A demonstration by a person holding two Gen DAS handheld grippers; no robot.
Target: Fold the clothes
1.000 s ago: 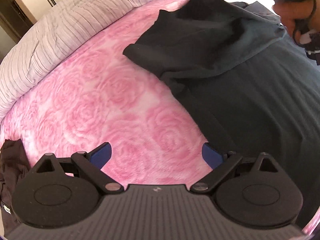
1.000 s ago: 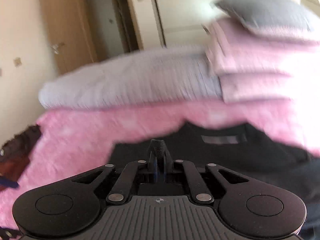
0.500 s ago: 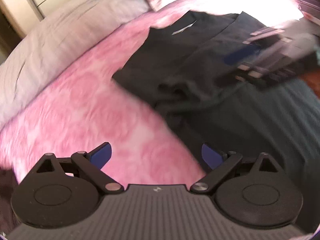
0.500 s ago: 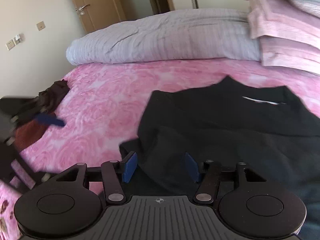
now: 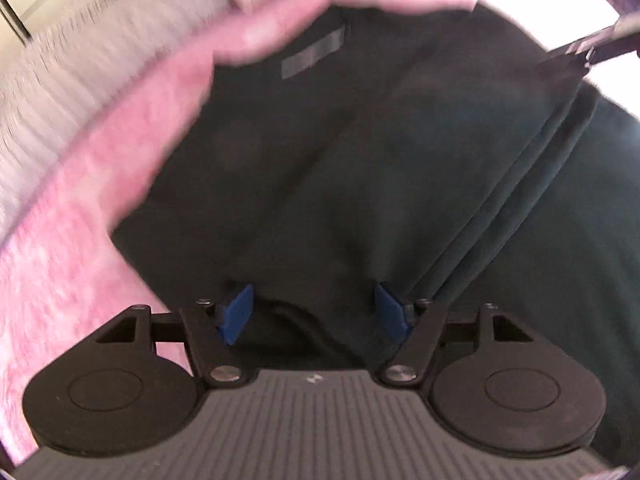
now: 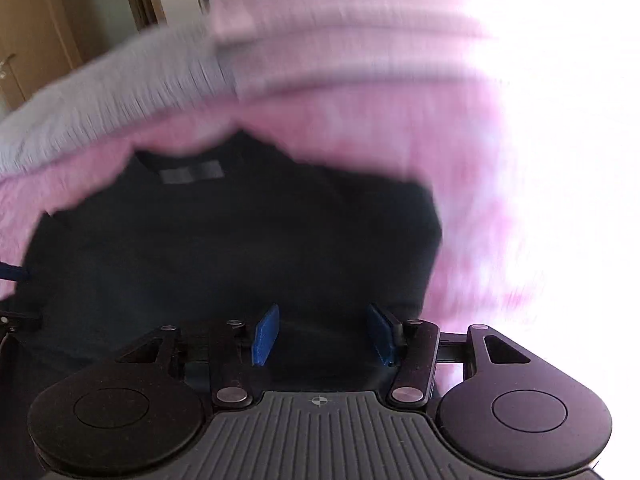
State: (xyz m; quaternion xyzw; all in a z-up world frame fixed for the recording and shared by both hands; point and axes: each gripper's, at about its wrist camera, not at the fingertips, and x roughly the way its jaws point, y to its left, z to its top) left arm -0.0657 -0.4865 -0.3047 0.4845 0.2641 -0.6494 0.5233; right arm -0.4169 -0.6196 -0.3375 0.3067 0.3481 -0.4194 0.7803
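A black T-shirt [image 5: 340, 152] lies on the pink rose-patterned bed cover [image 5: 80, 240], its neck label [image 5: 312, 58] at the far end. Its side is folded over, leaving layered edges [image 5: 520, 208] on the right. My left gripper [image 5: 314, 312] hovers open over the shirt's near edge, cloth lying between its blue pads without being pinched. In the right wrist view the same shirt [image 6: 224, 248] fills the lower middle, label [image 6: 192, 172] far. My right gripper [image 6: 322, 336] is open above the shirt's near right part. Both views are motion-blurred.
A grey striped duvet [image 5: 80, 72] is piled along the far left of the bed, also seen as the duvet [image 6: 100, 100] in the right wrist view. Pink pillows [image 6: 360, 40] are stacked behind the shirt. A wooden door [image 6: 36, 40] stands at far left.
Both grippers have swung in over the shirt. The right gripper, shut a second ago, has opened. The left gripper's fingers have narrowed and now straddle the shirt's edge.
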